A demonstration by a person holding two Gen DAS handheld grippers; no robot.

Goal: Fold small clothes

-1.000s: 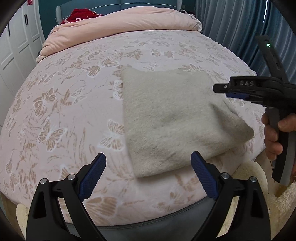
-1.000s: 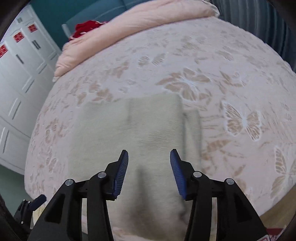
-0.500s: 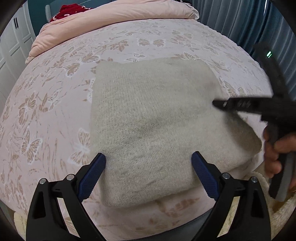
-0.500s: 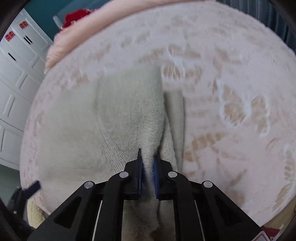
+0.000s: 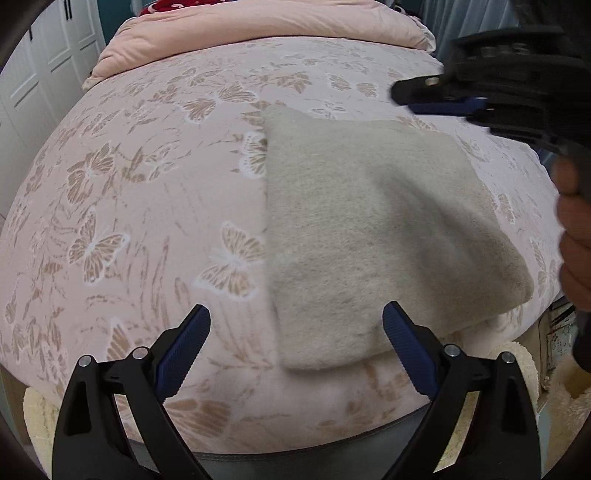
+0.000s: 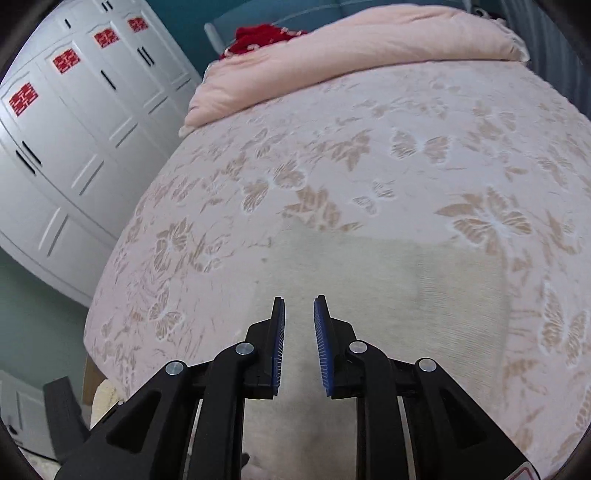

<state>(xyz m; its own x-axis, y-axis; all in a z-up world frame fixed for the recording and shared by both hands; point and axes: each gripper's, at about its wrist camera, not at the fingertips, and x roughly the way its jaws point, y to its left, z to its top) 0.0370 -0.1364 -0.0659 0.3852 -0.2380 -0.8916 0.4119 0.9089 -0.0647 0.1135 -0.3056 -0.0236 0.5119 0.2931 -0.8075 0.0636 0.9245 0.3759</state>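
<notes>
Beige and fuzzy, the folded garment lies flat on the bed, near the bed's front edge, so both grippers can reach it from the side where the person stands. It reads as a thick knit with a soft nap; its outline is a rough rectangle with rounded, padded edges where the layers double over, and the near corner sags a little over the curve of the mattress. In the right wrist view a faint vertical line crosses the cloth, probably a fold line or seam.

Left gripper hovers just above the garment's near edge, its fingers spread wide with nothing between them, one blue ribbed pad over the bedspread and the other over the knit. Right gripper hangs above the cloth with its fingers parted only narrowly; they have just been opening and hold nothing, so the fold looks released. A hand grips its handle at the right.

Pink bedspread shows a raised butterfly pattern, and a smooth pink duvet is bundled at the bed's far end.
</notes>
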